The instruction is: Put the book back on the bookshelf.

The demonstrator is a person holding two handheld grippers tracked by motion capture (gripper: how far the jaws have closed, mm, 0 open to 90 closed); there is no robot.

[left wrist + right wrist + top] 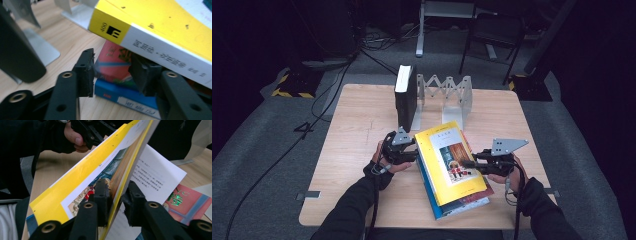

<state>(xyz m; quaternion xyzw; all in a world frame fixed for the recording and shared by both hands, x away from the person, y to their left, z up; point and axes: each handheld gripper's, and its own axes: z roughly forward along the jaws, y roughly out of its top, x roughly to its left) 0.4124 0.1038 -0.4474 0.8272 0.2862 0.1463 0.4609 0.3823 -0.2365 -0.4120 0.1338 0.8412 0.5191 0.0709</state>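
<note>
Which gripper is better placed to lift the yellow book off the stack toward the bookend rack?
Right. The right gripper has the yellow book cover edge between its jaws, already raised. The left gripper sits at the spines with the red book between its jaws.

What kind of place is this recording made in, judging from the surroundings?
Probably a lab or studio set up for recording, not a home: a small wooden table stands alone on grey carpet, with cables on the floor and dark surroundings.
</note>
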